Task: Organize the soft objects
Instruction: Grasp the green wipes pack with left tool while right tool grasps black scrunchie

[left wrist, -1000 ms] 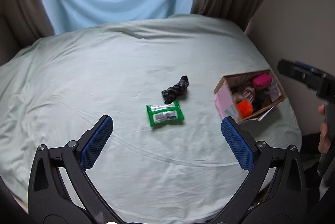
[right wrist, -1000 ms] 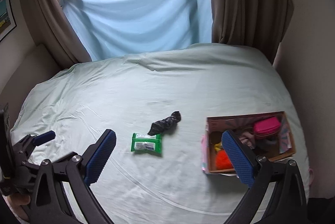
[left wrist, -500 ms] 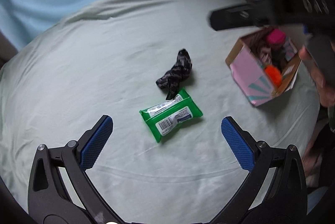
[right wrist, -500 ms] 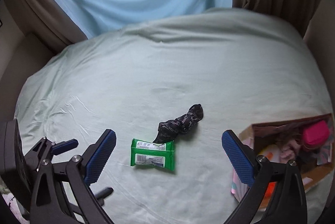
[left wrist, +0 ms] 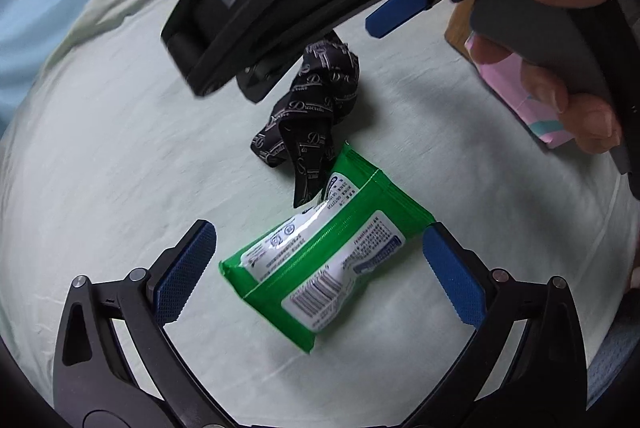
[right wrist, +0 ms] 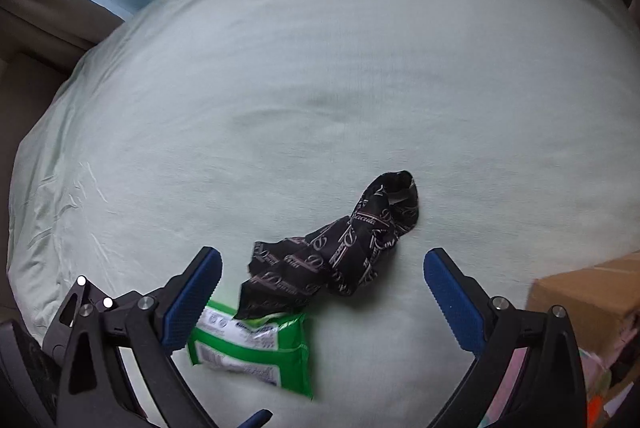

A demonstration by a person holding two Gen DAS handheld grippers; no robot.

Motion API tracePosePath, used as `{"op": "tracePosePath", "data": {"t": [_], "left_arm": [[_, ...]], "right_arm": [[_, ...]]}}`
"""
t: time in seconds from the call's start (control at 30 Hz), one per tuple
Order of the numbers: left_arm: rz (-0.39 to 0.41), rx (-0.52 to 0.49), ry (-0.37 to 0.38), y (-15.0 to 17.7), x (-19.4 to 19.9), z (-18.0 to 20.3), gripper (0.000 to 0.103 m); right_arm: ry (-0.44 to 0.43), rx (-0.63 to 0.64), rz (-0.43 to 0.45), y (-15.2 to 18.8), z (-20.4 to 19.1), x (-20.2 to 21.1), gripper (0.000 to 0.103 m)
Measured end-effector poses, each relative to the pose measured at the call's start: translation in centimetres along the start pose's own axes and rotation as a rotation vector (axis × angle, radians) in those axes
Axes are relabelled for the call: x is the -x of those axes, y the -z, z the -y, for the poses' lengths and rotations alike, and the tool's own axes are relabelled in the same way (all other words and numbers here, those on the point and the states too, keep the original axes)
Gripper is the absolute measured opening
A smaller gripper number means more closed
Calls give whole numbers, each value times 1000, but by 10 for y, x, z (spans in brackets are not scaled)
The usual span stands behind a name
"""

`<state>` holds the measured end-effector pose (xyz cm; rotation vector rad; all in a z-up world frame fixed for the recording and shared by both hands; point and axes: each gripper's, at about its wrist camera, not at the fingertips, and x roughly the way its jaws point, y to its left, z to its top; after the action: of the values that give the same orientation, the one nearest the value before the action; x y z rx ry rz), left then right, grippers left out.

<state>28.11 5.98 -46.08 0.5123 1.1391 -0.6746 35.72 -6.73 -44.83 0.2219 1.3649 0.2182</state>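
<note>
Left wrist: both grippers' fingers spread wide, left gripper (left wrist: 318,272) straddling wipes pack (left wrist: 328,264).

A crumpled black printed cloth (left wrist: 316,108) lies with one end overlapping a flat green wipes pack (left wrist: 320,260).

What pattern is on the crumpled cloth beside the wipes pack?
Black cloth with repeated pale script lettering; clearest in the left wrist view.

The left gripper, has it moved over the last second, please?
Yes. The left gripper has come down and forward toward the green wipes pack, which now lies between its open fingers on the bed sheet.
</note>
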Motion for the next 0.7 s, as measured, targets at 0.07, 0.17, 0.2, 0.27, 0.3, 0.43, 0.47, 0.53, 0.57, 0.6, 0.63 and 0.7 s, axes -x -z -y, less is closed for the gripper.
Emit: {"op": "tracePosePath", "data": {"t": [0.07,0.17,0.2,0.27,0.3,0.43,0.47,0.53,0.57,0.6,0.63,0.7], "left_arm": [[-18,2,23,-1,-11,-2,95],[-45,-16,39,0,-25,-2,83],[-47,-16,53,1,-28,-1,82],[-44,-18,64,1,-31,0,80],[-43,-19,68,1,-32,1,78],[-41,-16,93,2,-34,4,62],[-39,-17,95,2,-34,6,60],[-37,-22,98,2,-35,9,56],[-37,-22,102,3,-35,9,52],[-37,-22,108,5,-34,10,50],[-37,-23,113,6,-33,11,47],[-35,-30,110,7,-31,11,44]], "right_arm": [[8,6,-24,-1,3,-15,101],[28,24,-33,-1,4,-29,100],[35,29,-34,0,4,-32,99],[40,41,-41,2,5,-38,91],[44,47,-40,3,4,-40,91],[79,91,-14,7,-1,-40,75],[81,93,-8,5,0,-40,69],[81,90,7,5,1,-37,61],[76,83,12,5,2,-35,58],[72,77,16,6,4,-34,56],[69,74,20,6,5,-33,53],[66,71,28,9,6,-29,50]]}}
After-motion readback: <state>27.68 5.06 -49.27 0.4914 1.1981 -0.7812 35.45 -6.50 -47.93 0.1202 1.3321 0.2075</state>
